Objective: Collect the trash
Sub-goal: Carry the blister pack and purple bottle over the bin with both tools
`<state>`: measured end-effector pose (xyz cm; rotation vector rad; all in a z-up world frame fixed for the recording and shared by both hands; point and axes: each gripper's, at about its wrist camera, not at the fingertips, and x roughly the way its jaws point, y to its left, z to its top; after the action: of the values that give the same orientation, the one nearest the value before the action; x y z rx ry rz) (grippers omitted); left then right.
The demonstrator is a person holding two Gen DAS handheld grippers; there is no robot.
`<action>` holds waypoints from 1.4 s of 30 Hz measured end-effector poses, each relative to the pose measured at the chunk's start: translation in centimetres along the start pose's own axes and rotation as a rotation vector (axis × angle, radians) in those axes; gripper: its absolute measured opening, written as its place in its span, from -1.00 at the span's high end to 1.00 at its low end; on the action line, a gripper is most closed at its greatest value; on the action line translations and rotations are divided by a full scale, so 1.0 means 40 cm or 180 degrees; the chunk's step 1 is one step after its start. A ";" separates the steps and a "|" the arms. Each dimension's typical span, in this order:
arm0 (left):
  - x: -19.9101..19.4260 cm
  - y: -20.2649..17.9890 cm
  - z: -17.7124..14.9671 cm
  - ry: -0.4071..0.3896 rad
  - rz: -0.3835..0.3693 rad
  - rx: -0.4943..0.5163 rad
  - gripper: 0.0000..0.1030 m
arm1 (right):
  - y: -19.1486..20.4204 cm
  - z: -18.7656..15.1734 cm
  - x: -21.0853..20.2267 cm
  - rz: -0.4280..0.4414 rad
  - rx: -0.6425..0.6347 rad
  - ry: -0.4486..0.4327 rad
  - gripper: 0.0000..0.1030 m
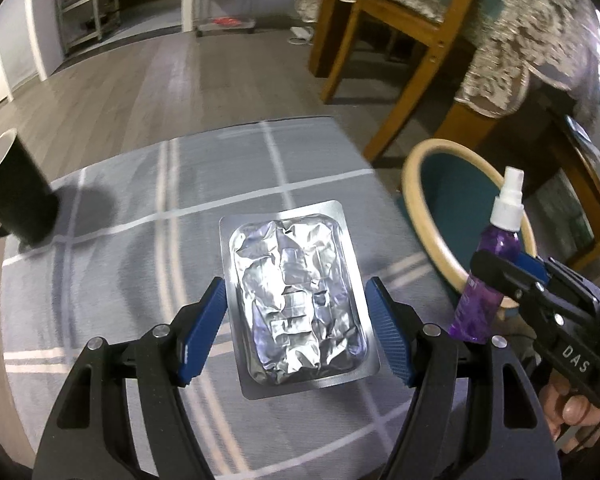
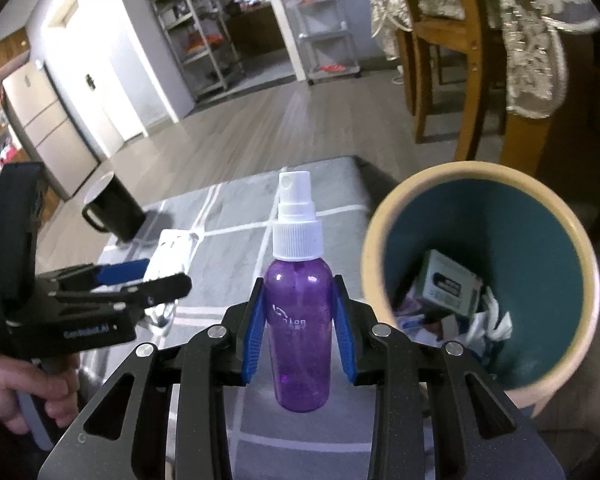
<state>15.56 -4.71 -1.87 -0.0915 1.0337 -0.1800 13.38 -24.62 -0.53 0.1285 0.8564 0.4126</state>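
Note:
A silver foil blister pack (image 1: 298, 298) lies flat on the grey checked tablecloth (image 1: 140, 248). My left gripper (image 1: 296, 300) is open, one blue pad on each side of the pack, not touching it; it also shows in the right wrist view (image 2: 148, 276). My right gripper (image 2: 299, 300) is shut on a purple spray bottle (image 2: 299, 320) with a white pump top, held upright above the table's right edge. The bottle also shows in the left wrist view (image 1: 486, 268). A teal bin with a cream rim (image 2: 380, 240) stands right of the table and holds a small box (image 2: 446, 284) and crumpled paper.
A black mug (image 1: 12, 192) stands at the table's far left, also in the right wrist view (image 2: 114, 208). Wooden chairs (image 1: 404, 40) and a lace-covered table (image 1: 540, 40) stand behind the bin (image 1: 414, 200). Wood floor lies beyond the table's far edge.

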 end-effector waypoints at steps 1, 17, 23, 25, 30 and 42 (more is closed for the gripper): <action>0.001 -0.010 0.002 0.0002 -0.0019 0.0023 -0.35 | -0.008 -0.001 -0.010 -0.0014 0.0024 -0.0028 0.35; 0.071 -0.284 0.093 0.0016 -0.0470 0.0519 -0.35 | -0.215 0.000 -0.148 -0.0336 0.0802 -0.0476 0.35; 0.123 -0.368 0.142 0.0057 -0.0566 0.0624 -0.35 | -0.294 0.005 -0.160 -0.0460 0.1088 -0.0512 0.35; 0.151 -0.388 0.156 0.0117 -0.0599 0.0626 -0.36 | -0.318 0.007 -0.159 -0.0476 0.1186 -0.0514 0.35; 0.230 -0.426 0.175 0.0293 -0.0539 0.0657 -0.36 | -0.358 0.009 -0.155 -0.0548 0.1304 -0.0511 0.35; 0.285 -0.425 0.182 0.0441 -0.0323 0.0682 -0.65 | -0.387 0.017 -0.109 -0.0611 0.1359 -0.0385 0.35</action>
<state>25.72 -23.64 -5.06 0.0640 1.1422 -0.3926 16.03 -40.47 -1.24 0.4574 0.8190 0.0366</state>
